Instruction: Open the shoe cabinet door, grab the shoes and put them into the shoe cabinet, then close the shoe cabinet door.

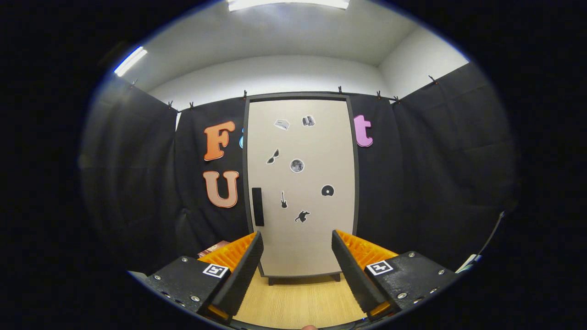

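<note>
Gripper (297, 238) spread wide, nothing between the fingers (238, 275) — it grips nothing. Both fingers point straight at the cabinet (300, 183), which stands well beyond them against the booth wall.

Cabinet: tall, upright, pale door (316, 151) in a dark frame, resting on short dark feet on the wood-grain floor (298, 298). Door is closed — sits flush in the frame, no gap visible. Dark vertical handle (258, 206) on the door's left edge, a little below mid-height, just above the left fingertip as seen from the gripper view.

Door face carries several small stickers (297, 165): a round grey one near the centre, a sunglasses shape to its left, a disc lower right, a guitar and a small dark figure below, two more near the top.

Low on the floor, left of the cabinet and partly hidden behind the left finger, a reddish object (213, 248) — too little shows to tell what it is.

Black cloth (435, 174) hangs on both sides of the cabinet; white wall and ceiling lights (130, 60) above.
</note>
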The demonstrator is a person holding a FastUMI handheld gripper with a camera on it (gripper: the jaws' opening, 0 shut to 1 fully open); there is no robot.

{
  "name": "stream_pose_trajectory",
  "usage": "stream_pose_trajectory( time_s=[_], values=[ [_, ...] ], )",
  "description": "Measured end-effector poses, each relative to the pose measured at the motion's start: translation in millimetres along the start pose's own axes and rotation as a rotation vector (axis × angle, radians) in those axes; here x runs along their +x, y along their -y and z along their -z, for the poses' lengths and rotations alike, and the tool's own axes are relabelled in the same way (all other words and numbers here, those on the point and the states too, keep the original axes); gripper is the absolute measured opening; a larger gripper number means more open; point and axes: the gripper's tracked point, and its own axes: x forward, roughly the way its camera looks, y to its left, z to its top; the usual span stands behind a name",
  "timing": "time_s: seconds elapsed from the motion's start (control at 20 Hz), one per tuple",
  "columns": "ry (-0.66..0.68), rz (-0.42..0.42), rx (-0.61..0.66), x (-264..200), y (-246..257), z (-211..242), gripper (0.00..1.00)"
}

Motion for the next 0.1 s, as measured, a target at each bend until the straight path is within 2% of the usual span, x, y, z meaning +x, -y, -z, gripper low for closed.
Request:
stream_pose_trajectory(
  time_s=[0.1],
  values=[
    [-0.003,0.001,0.006,2.3,1.2,1.8,0.94]
  ],
)
